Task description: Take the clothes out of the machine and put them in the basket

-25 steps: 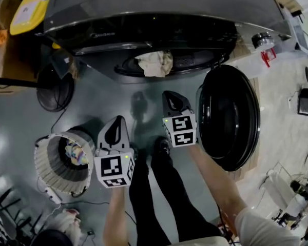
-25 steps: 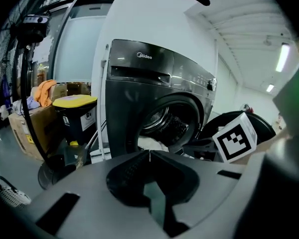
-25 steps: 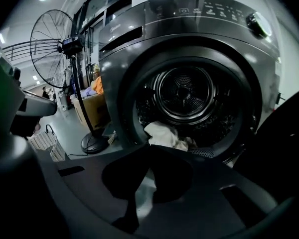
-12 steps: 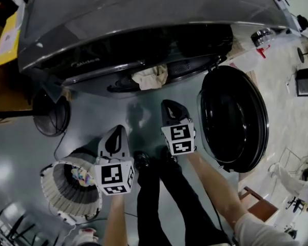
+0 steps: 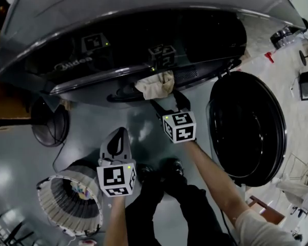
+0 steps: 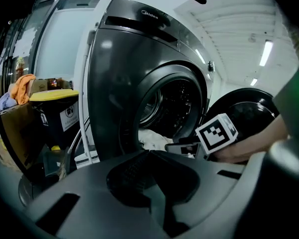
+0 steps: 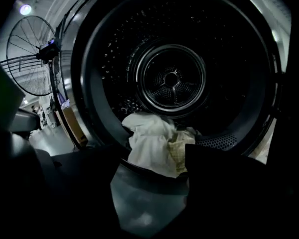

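A big dark grey washing machine (image 5: 143, 14) with a round hole in its front stands just past the tips of both pairs of fingers. Its round black door (image 5: 246, 127) hangs wide open, off to the right of the right fingers. A round white basket with ribbed sides (image 5: 54, 209) sits on the shiny grey floor (image 5: 20, 158), down and to the left of the left fingers, close to them but not touching. There is something small and colourful inside it. A black round fan (image 5: 49, 124) stands on the floor further left of the left fingers.

A bundle of white and cream clothes (image 5: 155, 84) lies in the machine and hangs over the rim of the hole, right in front of the right fingers.

The right gripper (image 5: 169, 104) points at the clothes. Its fingers have just been opening and now stand wide apart. The clothes are just past the tips and nothing is squeezed between them. The left gripper (image 5: 118, 133) hangs lower, back from the machine. Its fingers are pressed together with nothing in them.
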`<act>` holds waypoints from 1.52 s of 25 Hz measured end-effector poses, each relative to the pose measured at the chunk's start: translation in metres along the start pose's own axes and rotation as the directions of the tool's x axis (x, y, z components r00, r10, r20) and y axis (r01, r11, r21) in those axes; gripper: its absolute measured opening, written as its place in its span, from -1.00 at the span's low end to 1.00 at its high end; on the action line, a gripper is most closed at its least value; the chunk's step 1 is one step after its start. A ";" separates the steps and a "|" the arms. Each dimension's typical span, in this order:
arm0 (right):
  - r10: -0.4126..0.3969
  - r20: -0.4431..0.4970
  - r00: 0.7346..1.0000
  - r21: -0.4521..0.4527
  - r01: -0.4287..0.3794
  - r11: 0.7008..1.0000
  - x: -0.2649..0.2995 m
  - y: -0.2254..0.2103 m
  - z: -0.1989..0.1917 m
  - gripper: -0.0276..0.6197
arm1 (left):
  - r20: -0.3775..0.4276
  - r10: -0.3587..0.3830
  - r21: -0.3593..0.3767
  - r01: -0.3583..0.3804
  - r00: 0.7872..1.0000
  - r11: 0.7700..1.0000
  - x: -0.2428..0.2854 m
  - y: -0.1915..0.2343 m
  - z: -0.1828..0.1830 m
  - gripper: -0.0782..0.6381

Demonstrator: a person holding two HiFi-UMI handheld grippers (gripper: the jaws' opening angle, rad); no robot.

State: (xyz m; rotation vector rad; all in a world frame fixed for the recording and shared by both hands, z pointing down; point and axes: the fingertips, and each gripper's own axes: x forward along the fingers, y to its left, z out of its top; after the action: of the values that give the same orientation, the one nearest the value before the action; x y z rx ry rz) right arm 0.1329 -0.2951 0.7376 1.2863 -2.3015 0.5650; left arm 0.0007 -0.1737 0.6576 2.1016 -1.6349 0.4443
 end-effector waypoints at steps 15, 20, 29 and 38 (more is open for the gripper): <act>-0.145 -0.057 0.988 0.025 0.147 0.989 0.085 -0.045 -0.028 0.54 | 0.027 0.030 0.018 -0.031 0.999 0.999 0.038 0.027 -0.018 -0.72; -0.164 -0.133 0.977 -0.022 0.163 0.986 0.090 -0.037 -0.035 -0.06 | 0.005 0.036 -0.008 -0.036 0.999 0.999 0.035 0.034 -0.025 -0.72; -0.077 -0.210 0.975 -0.019 0.074 0.997 0.051 -0.015 -0.006 -0.50 | -0.031 0.040 -0.036 -0.041 0.999 0.999 0.002 0.033 0.010 -0.72; -0.046 -0.137 0.989 -0.051 0.039 0.998 -0.037 0.004 0.051 -0.53 | -0.023 0.029 -0.068 -0.030 0.999 0.997 -0.030 0.016 0.060 -0.72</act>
State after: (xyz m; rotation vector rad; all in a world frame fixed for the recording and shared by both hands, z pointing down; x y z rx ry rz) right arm 0.1374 -0.2955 0.6749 1.2310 -2.1565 0.5629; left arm -0.0233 -0.1833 0.5939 2.0190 -1.6471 0.4137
